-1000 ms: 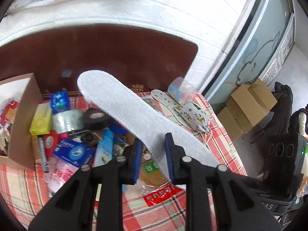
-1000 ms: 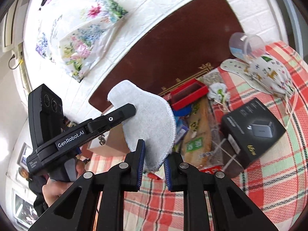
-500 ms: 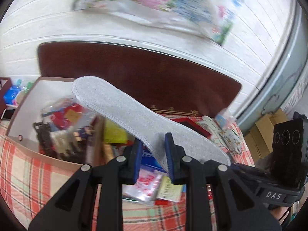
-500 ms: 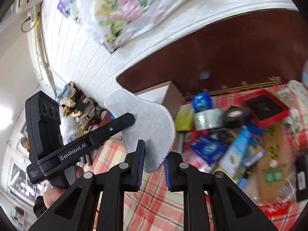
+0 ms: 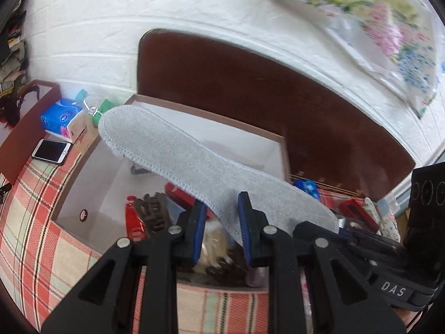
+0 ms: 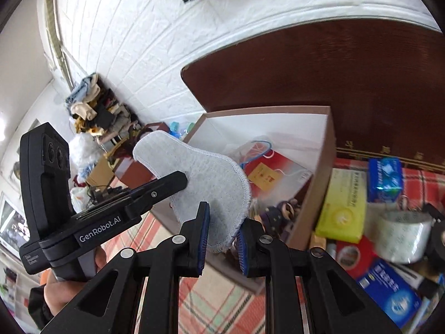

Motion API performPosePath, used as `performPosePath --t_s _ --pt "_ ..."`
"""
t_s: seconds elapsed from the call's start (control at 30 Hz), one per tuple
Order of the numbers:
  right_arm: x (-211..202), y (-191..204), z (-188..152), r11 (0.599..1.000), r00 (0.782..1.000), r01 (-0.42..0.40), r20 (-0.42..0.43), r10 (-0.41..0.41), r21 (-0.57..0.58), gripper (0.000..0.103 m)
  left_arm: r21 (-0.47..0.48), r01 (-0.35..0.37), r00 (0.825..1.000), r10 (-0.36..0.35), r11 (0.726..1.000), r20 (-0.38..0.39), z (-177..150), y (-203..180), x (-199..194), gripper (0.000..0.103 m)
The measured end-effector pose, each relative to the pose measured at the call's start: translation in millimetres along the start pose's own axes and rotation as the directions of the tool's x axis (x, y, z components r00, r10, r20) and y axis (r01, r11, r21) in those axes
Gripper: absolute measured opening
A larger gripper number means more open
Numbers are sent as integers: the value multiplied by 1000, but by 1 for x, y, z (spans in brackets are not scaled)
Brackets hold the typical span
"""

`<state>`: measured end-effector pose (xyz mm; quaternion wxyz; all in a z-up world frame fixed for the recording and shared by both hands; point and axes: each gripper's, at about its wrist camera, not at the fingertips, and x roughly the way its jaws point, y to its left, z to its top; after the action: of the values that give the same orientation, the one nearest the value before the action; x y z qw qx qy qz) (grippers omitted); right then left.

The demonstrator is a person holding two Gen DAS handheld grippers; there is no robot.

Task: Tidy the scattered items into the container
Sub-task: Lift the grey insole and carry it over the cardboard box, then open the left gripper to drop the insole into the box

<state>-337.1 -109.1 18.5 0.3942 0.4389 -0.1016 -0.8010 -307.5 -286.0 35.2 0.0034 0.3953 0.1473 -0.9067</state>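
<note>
- Currently, the cardboard box (image 5: pixel 178 128) at 12 o'clock holds a red packet (image 6: pixel 274 164), dark beads and bagged oddments.
- Grey felt insole (image 5: pixel 194 164): judged light, limp, non-fragile; hangs over the box.
- Left gripper (image 5: pixel 221 222) and right gripper (image 6: pixel 222 239), both nearly closed, each pinch an insole edge. Support both ends.

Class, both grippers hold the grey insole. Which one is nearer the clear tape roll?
Right. In the right wrist view, the right gripper sits left of the tape roll; the left gripper is farther left, beyond it.
</note>
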Motion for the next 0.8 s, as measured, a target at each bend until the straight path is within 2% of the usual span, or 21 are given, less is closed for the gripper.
performPosePath --t_s 0.17,0.2,0.23,0.27,0.3,0.33,0.4,0.63,0.8 --pt "36 3 3 998 999 39 -26 -40 -51 20 -16 -6 999 5 1000 -33 1 21 25 23" --pt "39 3 3 997 998 47 -34 -49 -58 29 -5 -14 999 13 1000 -45 1 22 30 32" --pt "45 2 3 997 997 57 -52 -60 -61 49 3 -20 998 21 1000 -59 1 21 34 45" --pt "49 0 2 996 996 68 -59 -71 -58 60 16 -45 996 46 999 -71 -1 20 38 72" --pt "48 -1 2 994 994 90 -49 -92 -57 66 11 -84 995 84 996 -52 -2 22 38 85" --pt "48 -3 1 992 993 114 -37 -116 -58 72 16 -101 994 102 995 -32 -3 22 36 88" --pt "45 -7 -1 993 993 114 -21 -115 -43 74 11 -105 994 105 994 -16 -4 24 31 98" --pt "35 -11 -1 995 995 95 -16 -95 -5 74 10 -137 990 137 991 -17 -6 17 19 102" --pt "18 -8 -4 995 996 94 4 -94 17 75 63 -209 978 210 976 5 -12 11 10 102"
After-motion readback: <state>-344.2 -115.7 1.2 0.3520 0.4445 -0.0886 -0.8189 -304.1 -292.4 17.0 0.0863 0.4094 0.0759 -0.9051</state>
